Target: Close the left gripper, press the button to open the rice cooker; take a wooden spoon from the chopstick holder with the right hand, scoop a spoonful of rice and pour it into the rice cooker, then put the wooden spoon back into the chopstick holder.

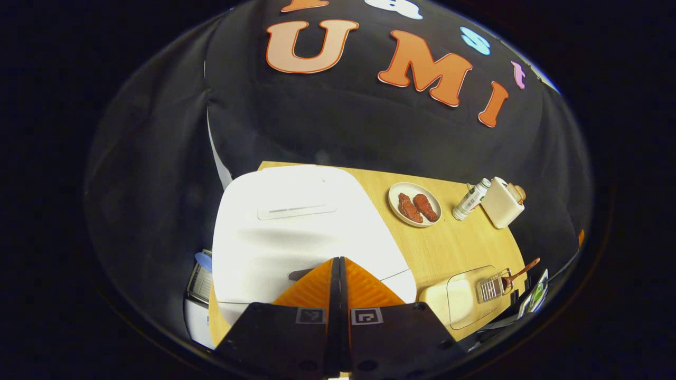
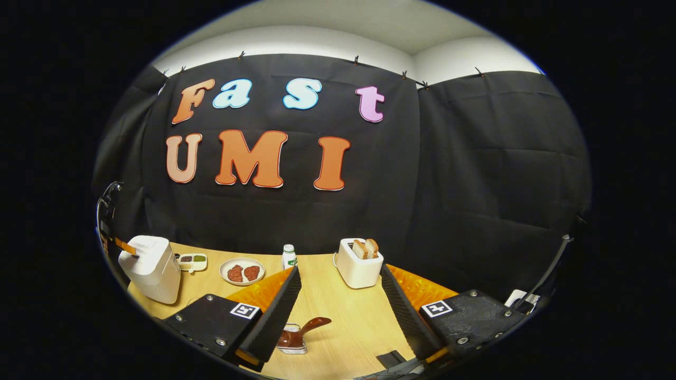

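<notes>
Step in hand: the first one, pressing the cooker's button. The lid looks down, so I judge the cooker not yet open.
Left tool (image 1: 338,264): fingers pressed flat together with nothing between them, tips at the lower centre of the left gripper view, over the front edge of the white rounded rice cooker (image 1: 296,232). A small grey tab just left of the tips may be the button; touching or not, I cannot tell.
Rice cooker, other view: at the far left of the right gripper view (image 2: 150,269), standing on the pale wooden worktop (image 2: 338,311), with the left tool's tip at its upper left corner.
Right tool (image 2: 338,295): fingers spread wide, holding nothing, hovering above the worktop at lower centre.
Wooden spoon: brown wooden spoon (image 2: 309,327) sits in a clear, ribbed chopstick holder (image 2: 290,340), bottom centre of that view, handle slanting up to the right; in the left gripper view they are at lower right.
Bystanders: white plate with two brown pieces (image 1: 414,204), small white bottle (image 1: 471,199), white toaster with bread (image 2: 359,262).
Next move calls for: a firm downward push with the closed tips on the button; then the right tool must drop to the spoon's handle.
</notes>
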Action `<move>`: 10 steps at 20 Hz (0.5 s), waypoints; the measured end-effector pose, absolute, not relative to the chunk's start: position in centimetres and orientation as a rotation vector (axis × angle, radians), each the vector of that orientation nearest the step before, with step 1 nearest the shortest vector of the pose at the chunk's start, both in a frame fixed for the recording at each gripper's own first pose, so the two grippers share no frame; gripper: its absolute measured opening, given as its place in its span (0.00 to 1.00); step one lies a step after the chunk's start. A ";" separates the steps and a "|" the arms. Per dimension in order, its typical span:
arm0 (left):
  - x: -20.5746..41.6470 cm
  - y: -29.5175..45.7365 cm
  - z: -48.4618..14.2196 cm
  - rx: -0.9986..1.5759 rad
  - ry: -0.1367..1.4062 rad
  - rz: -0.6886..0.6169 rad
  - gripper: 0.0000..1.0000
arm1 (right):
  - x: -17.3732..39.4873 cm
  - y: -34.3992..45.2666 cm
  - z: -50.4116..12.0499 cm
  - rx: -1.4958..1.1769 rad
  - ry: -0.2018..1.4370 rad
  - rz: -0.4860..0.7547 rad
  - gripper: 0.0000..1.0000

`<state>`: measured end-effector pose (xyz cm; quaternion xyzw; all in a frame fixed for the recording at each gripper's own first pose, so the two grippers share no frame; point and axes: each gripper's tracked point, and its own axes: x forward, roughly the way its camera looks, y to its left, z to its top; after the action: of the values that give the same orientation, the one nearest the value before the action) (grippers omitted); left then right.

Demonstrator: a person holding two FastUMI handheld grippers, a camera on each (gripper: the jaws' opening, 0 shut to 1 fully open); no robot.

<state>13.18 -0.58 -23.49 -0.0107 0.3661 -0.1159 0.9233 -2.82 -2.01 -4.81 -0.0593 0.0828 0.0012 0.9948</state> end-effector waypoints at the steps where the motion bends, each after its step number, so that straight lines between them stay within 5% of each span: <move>1: 13.3 -0.4 -23.9 -0.020 0.756 -0.234 0.04 | -2.8 -2.1 -4.8 -0.123 0.166 -0.002 0.96; 10: 13.1 0.4 -26.0 -0.008 0.836 -0.198 0.04 | -3.2 -2.3 -5.6 -0.121 0.180 -0.009 0.96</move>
<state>13.08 0.36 -25.98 -0.0040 0.4055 -0.0960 0.9090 -3.24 -2.31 -5.59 -0.0606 0.0897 -0.0046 0.9941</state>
